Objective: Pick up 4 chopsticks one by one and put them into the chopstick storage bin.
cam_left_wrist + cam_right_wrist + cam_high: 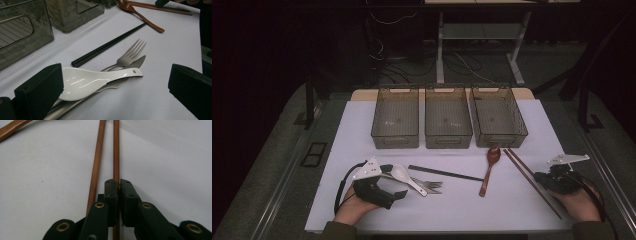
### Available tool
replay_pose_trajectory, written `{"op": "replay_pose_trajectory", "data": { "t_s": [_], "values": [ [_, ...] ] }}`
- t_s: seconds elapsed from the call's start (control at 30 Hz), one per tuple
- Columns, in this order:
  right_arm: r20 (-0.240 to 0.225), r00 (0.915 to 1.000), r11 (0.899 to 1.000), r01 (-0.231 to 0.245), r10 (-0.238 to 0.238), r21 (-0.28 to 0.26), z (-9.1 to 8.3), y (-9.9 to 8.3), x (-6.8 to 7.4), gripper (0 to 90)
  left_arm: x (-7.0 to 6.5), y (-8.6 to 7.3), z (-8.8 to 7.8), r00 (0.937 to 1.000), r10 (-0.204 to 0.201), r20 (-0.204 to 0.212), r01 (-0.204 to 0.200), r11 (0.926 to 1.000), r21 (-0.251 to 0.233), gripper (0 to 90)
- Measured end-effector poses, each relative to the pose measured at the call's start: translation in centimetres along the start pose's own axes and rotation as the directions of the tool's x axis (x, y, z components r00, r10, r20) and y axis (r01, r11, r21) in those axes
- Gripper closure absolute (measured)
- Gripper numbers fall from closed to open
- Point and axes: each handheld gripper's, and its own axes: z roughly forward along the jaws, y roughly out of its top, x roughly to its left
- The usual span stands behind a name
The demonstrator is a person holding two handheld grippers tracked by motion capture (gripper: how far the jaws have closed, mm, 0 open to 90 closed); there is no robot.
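White worktop [472,200] is carrying cutlery; right claw [119,185] is pinching one brown chopstick [116,150], left claw [112,87] is gaping around a white spoon [97,80].

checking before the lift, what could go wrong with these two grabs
The right tongs pinch one brown chopstick while its partner lies outside the jaws, so the pair may get split. The left tongs stand open around the white spoon, which rests on the fork and knife; closing could drag those along. The spoon looks glossy and may slip.
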Motion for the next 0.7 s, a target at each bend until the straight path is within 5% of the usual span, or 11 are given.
{"op": "replay_pose_trajectory", "data": {
  "t_s": [0.7],
  "values": [
    [-0.082,0.9966,0.993,-0.009,0.000,-0.117,-3.0,0.7,-0.6,84.2,-0.1,0.0,0.0,1.0000,0.004,0.005,-0.004,0.9999,-0.015,0.0]
  ]
}}
